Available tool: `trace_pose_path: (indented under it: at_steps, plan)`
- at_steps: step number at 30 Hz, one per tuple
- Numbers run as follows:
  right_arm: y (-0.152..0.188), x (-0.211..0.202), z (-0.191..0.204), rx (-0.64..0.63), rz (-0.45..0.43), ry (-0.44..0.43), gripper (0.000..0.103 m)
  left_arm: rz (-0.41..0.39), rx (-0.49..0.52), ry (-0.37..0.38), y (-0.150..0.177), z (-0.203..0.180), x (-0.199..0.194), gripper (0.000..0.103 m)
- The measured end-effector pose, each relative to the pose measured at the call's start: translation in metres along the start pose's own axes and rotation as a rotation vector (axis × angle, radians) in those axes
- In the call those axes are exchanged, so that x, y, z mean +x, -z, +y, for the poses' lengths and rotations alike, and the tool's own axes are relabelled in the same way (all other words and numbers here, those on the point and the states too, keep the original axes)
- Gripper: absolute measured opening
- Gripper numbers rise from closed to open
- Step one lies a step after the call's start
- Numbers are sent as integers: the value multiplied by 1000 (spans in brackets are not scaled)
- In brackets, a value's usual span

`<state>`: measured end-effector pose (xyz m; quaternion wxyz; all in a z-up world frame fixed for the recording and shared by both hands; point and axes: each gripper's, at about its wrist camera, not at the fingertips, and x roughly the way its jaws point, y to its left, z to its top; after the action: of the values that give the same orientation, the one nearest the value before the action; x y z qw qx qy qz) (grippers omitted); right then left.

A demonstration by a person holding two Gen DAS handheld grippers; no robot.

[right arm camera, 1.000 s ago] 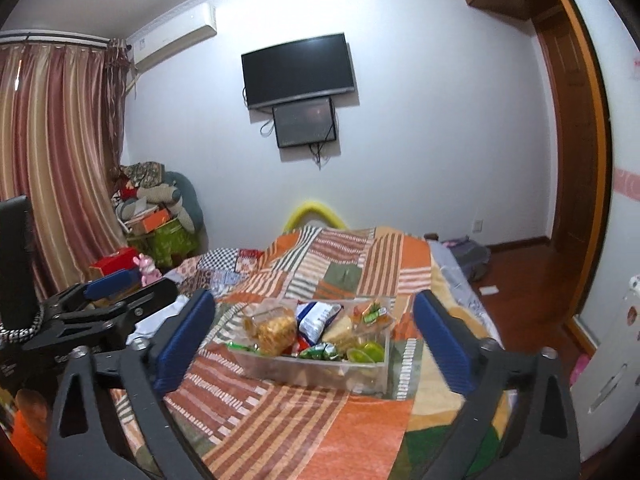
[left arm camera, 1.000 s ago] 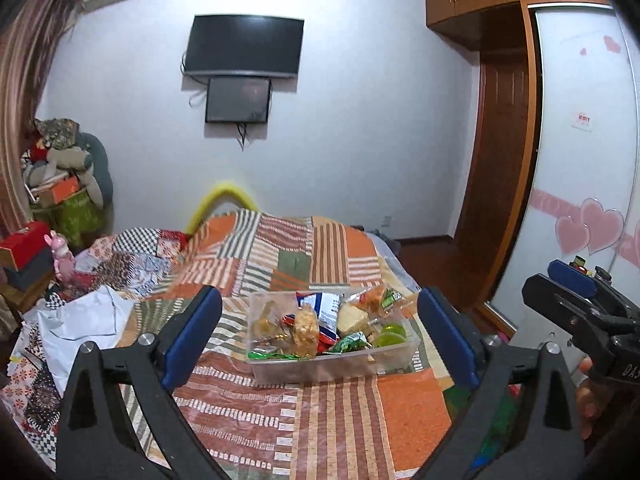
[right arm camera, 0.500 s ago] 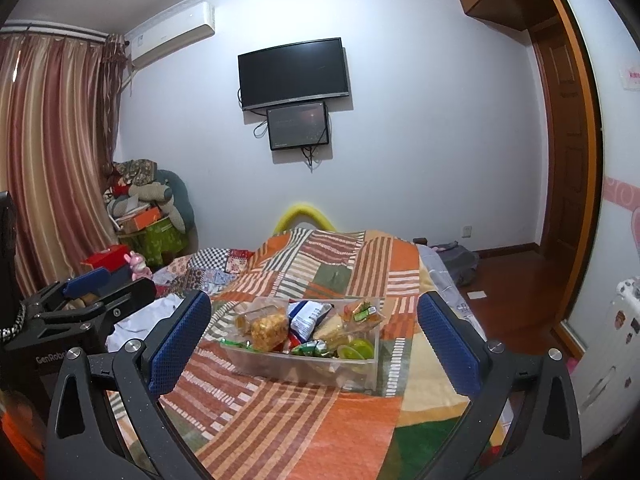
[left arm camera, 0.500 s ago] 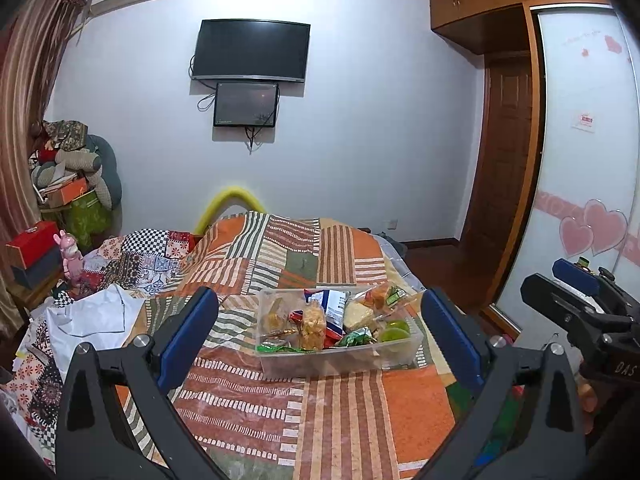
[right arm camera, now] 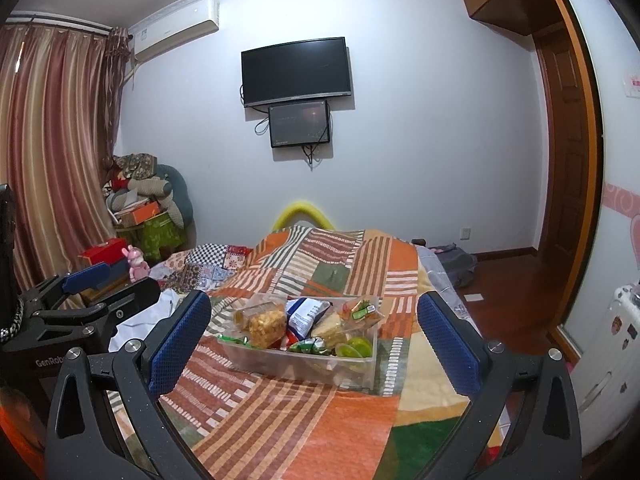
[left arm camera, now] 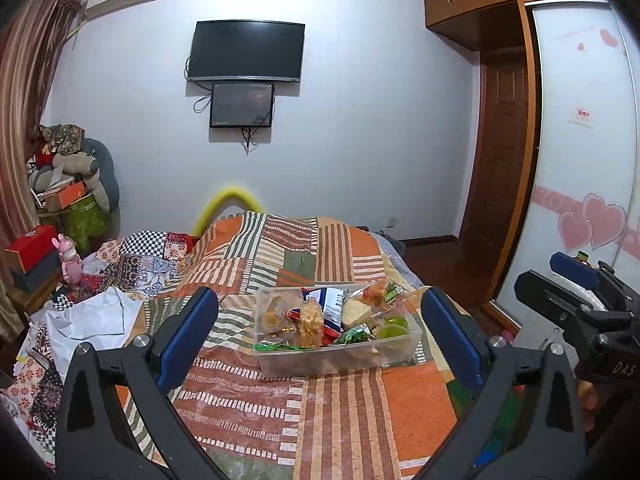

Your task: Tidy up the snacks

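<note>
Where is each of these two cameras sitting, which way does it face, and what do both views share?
Left wrist: on the left gripper, facing along the bed at the clear snack bin; own open blue-padded fingers, and the right gripper at right.
Right wrist: on the right gripper, facing the same bin; own open fingers, and the left gripper at left.
Shared: bin, patchwork bedspread, wall TV.
</note>
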<state>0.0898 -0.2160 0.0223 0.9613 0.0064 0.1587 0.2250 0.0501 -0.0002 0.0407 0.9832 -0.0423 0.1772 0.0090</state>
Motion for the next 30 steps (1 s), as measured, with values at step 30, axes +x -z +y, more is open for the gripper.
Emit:
trace_pose_path:
  at_steps: [30]
  plan:
    - [-1, 3, -4, -2, 6, 1, 103, -6, 19, 31, 0, -3, -1, 103]
